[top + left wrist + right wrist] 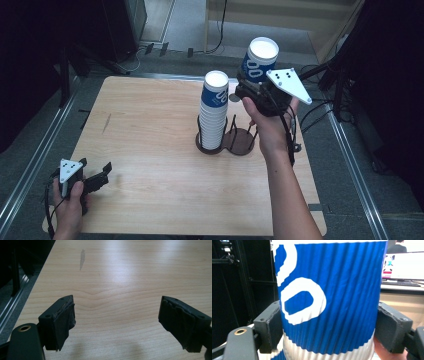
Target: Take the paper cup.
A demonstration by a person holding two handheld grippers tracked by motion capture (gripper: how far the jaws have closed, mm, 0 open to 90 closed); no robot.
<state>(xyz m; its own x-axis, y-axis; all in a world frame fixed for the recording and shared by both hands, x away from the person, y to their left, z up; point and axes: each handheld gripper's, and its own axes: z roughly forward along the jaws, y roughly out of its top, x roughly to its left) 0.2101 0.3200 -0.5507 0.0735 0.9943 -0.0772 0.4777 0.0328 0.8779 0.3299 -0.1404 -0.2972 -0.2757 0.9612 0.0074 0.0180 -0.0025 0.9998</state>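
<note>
Blue cup (329, 297), seemingly empty, in right tongs (327, 327)

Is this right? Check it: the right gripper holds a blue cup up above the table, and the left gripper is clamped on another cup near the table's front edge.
One slip: the left gripper holds nothing. The left gripper view shows its jaws apart over bare table. The right gripper does hold the blue cup aloft.

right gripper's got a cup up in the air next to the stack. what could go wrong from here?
1. The right gripper holds the blue cup by its ribbed sleeve; squeezing harder might crush it, easing off might drop it.
2. The stack of cups stands tall in the black holder close beside the gripper; a sideways move could knock it over.
</note>
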